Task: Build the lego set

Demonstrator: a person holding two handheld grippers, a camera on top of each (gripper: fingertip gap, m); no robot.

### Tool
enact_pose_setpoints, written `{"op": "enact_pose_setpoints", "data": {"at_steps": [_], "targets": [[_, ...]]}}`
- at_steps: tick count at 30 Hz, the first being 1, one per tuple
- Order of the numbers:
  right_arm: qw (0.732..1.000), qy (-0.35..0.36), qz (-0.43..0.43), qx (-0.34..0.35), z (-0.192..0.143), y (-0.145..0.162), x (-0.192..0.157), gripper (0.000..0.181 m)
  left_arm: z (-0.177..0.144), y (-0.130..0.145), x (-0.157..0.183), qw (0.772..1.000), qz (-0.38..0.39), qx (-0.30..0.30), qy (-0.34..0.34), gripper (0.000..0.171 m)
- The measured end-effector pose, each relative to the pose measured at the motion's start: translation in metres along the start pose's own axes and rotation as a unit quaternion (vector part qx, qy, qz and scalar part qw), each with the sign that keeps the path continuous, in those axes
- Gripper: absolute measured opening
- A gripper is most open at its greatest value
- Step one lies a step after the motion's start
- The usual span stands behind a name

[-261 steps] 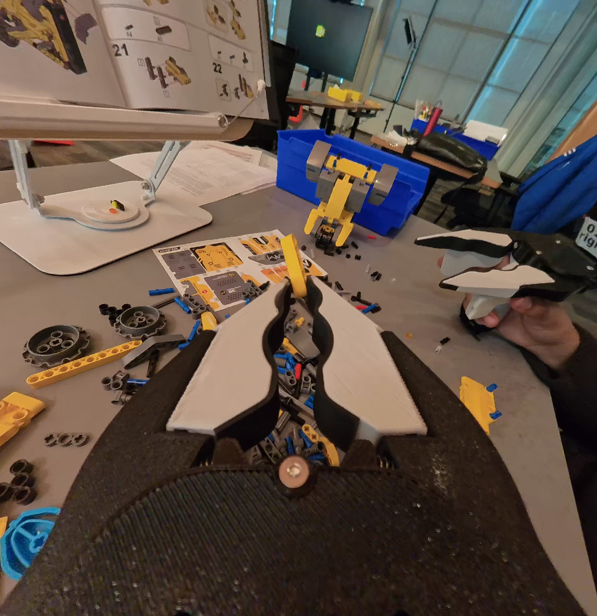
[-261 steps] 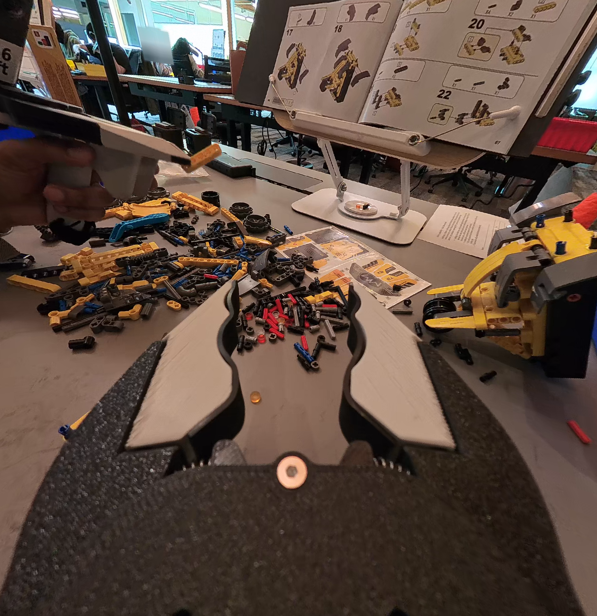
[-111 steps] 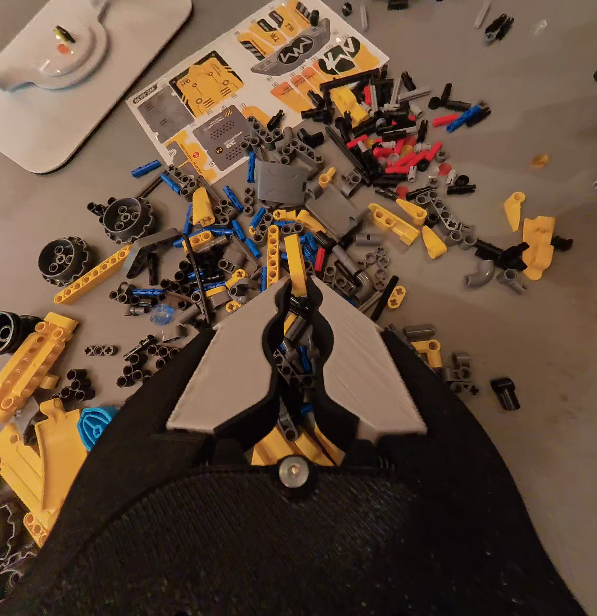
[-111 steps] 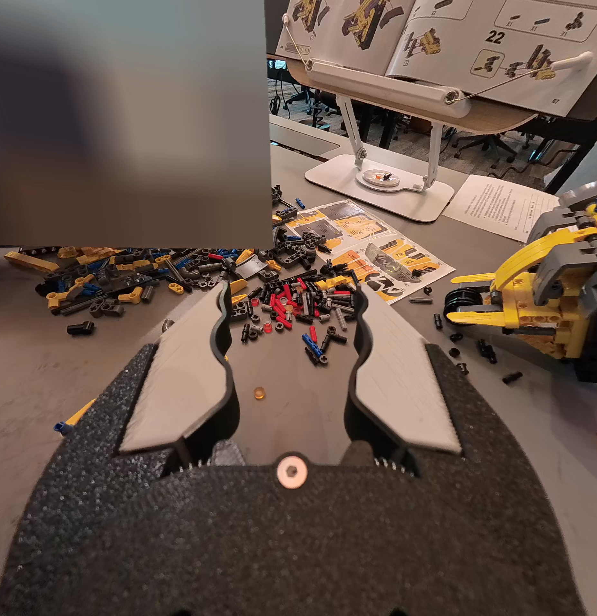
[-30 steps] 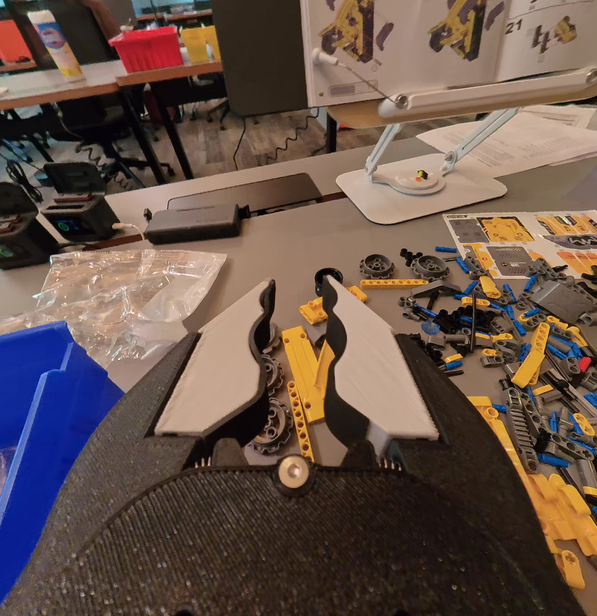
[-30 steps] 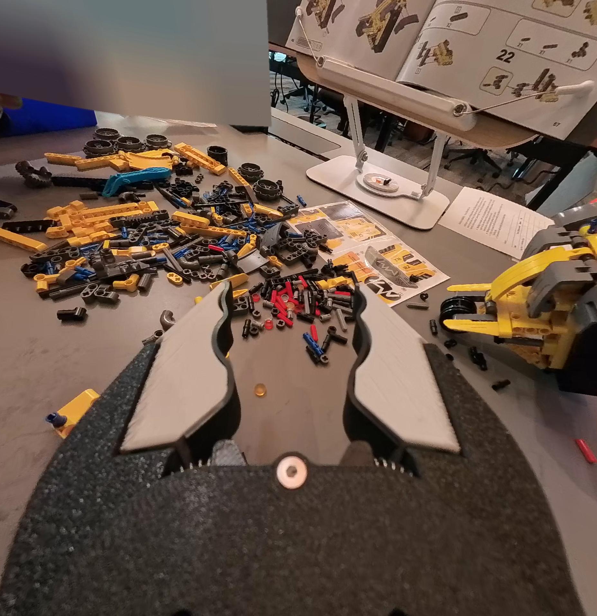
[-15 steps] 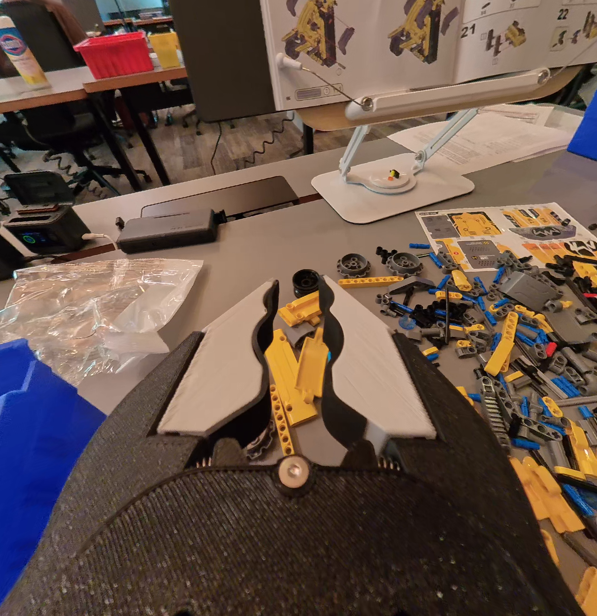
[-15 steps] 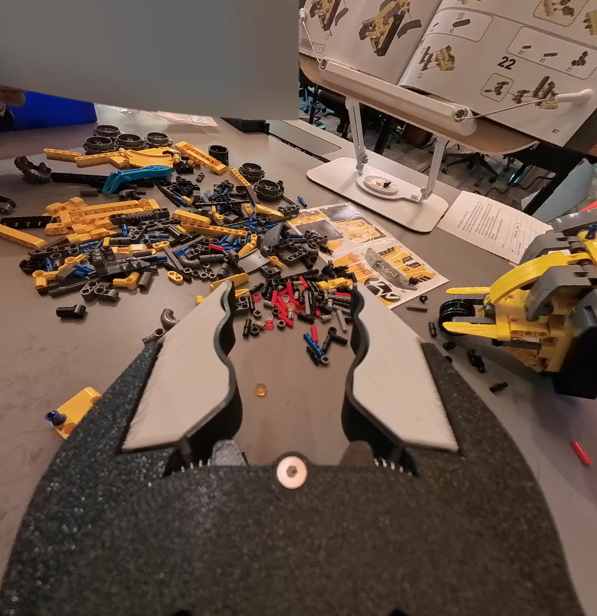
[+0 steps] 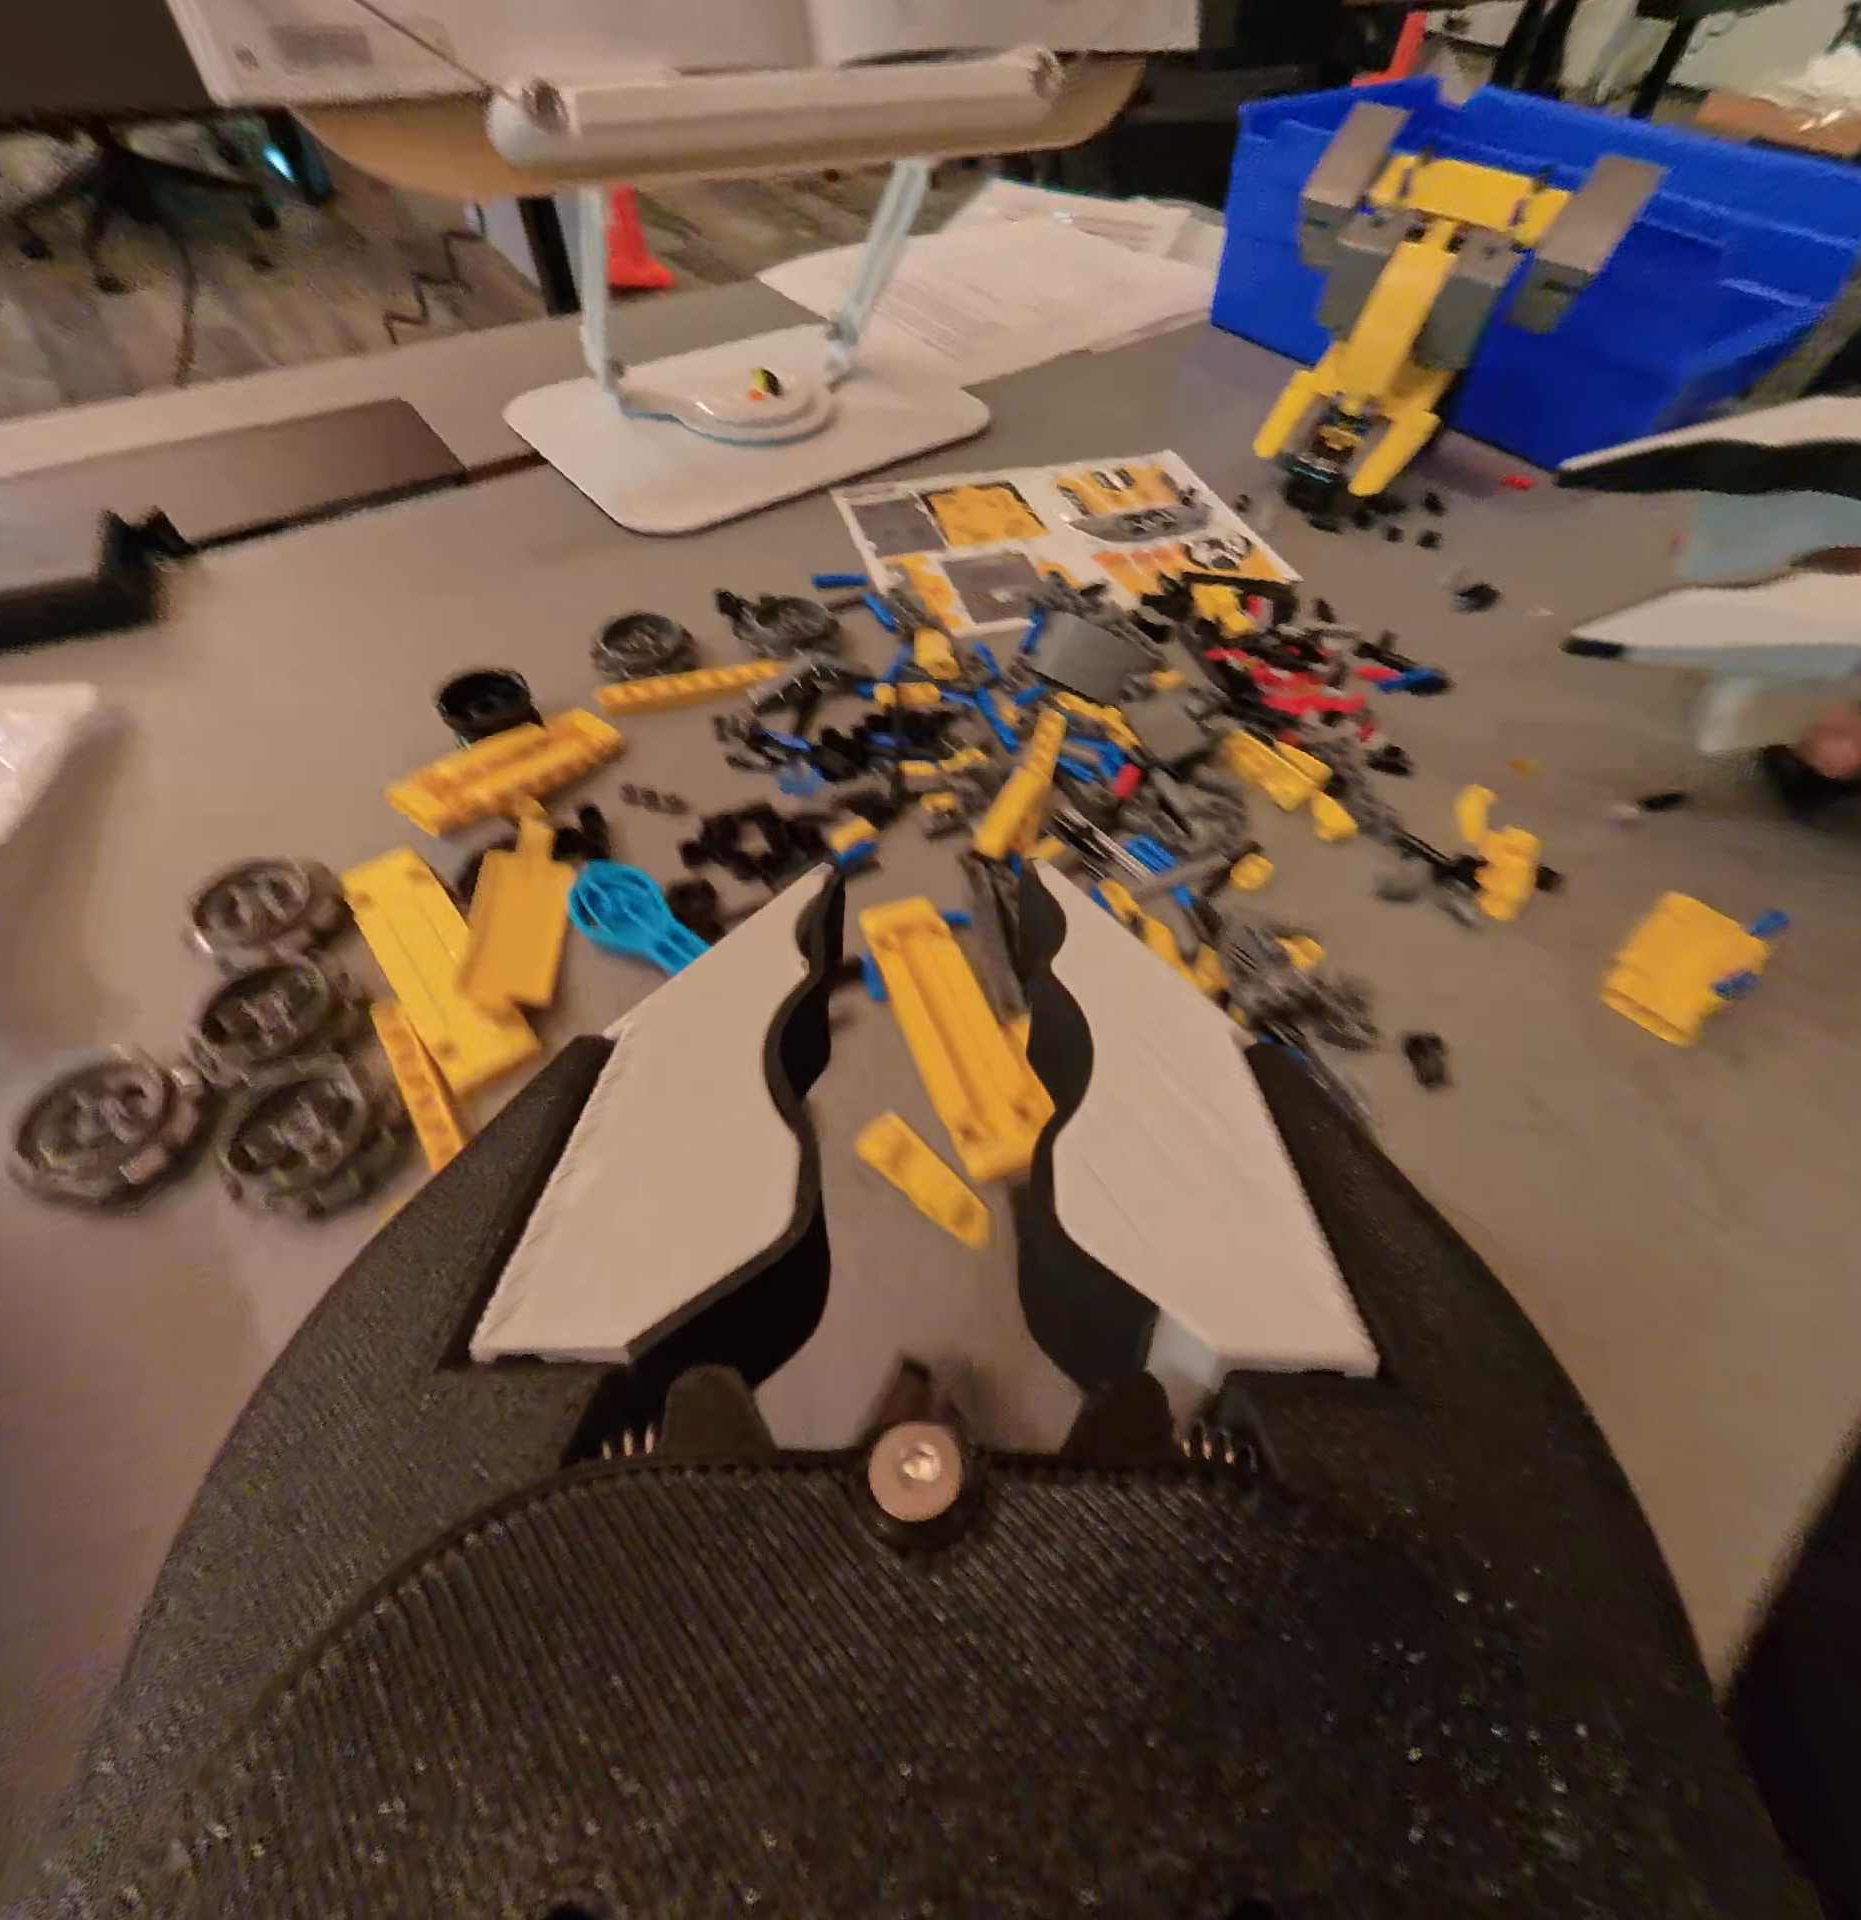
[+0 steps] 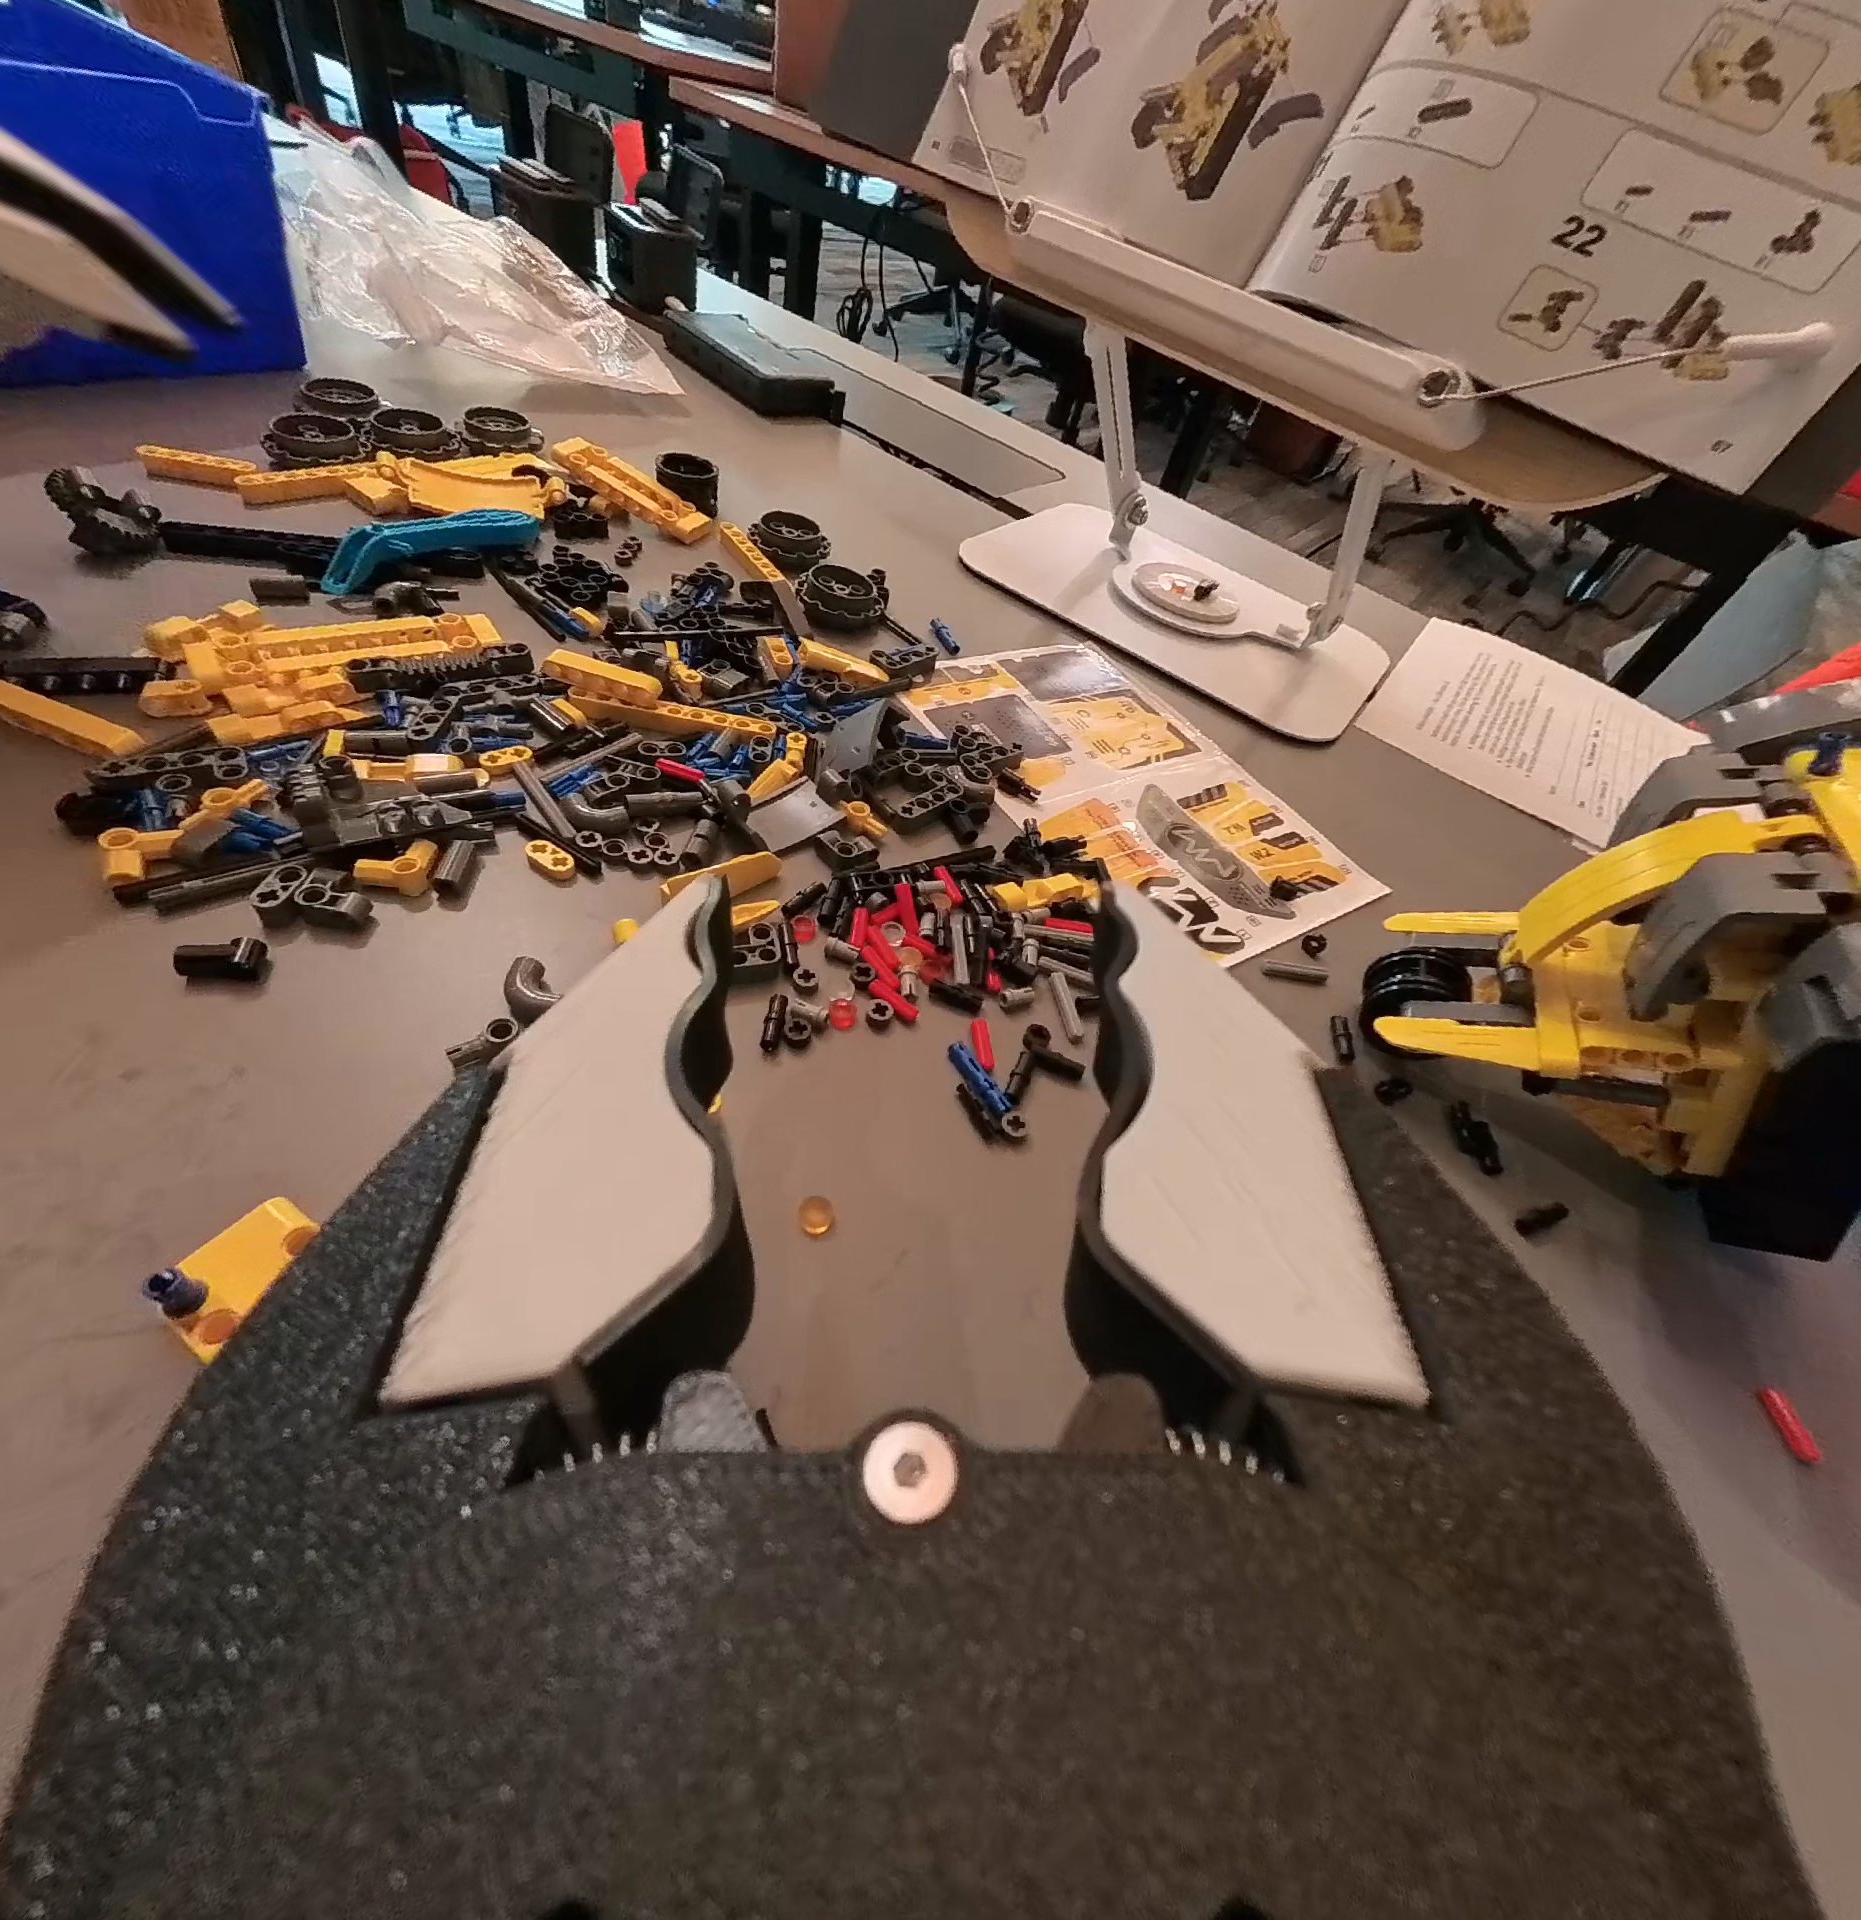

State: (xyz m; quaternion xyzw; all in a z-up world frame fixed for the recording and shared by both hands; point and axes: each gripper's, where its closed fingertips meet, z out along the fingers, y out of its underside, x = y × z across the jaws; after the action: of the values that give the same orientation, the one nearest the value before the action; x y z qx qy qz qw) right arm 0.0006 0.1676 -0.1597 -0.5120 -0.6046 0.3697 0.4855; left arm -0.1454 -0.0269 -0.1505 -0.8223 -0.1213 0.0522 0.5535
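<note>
Your left tongs [image 9: 926, 894] are partly open, a clear gap between the tips, gripping nothing. They hang above the near edge of the loose lego pile [image 9: 1030, 748] on the grey bench [image 9: 282, 665]. A long yellow beam [image 9: 952, 1023] shows in the gap, lying flat on the bench, not touched as far as the blurred view tells. Its long axis runs away from you, tilted a bit leftward at the far end.

Your right tongs [image 10: 905, 904] are wide open and empty, hovering over the small red and black pins [image 10: 905, 956]. A tiny orange stud [image 10: 817, 1214] lies on the bench between the fingers.

Left wrist view only: the right tongs side-on at the right edge, your hand [image 9: 1830, 743] under them, four dark wheels [image 9: 230, 1081] at near left, and a blue bin [image 9: 1674, 270] behind the model.

Right wrist view only: the open instruction book [image 10: 1477, 125] on its white stand [image 10: 1217, 603], a clear plastic bag [image 10: 458, 281] at far left, and a stray red pin [image 10: 1788, 1425] at right.

The part-built yellow and grey model [image 10: 1684, 977] sits at the right of the bench, its yellow prongs pointing left toward the sticker sheet [image 10: 1134, 790]. In the left wrist view the model [image 9: 1414, 291] stands in front of the bin, prongs toward you.
</note>
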Motion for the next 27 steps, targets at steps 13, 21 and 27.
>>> {"op": "enact_pose_setpoints", "data": {"at_steps": [13, 21, 27], "targets": [[1.0, 0.002, 0.003, -0.021, 0.005, 0.005, 0.001, 0.07, -0.032, 0.084, 0.038, 0.987, -0.023, -0.136, 0.081, 0.027], [1.0, -0.004, 0.005, -0.029, 0.007, 0.007, 0.0, 0.071, -0.031, 0.099, 0.042, 0.975, 0.035, -0.206, 0.076, 0.012], [1.0, -0.002, 0.009, -0.011, 0.003, 0.002, 0.002, 0.071, -0.016, 0.031, 0.083, 0.976, -0.06, -0.077, 0.196, 0.012]]}}
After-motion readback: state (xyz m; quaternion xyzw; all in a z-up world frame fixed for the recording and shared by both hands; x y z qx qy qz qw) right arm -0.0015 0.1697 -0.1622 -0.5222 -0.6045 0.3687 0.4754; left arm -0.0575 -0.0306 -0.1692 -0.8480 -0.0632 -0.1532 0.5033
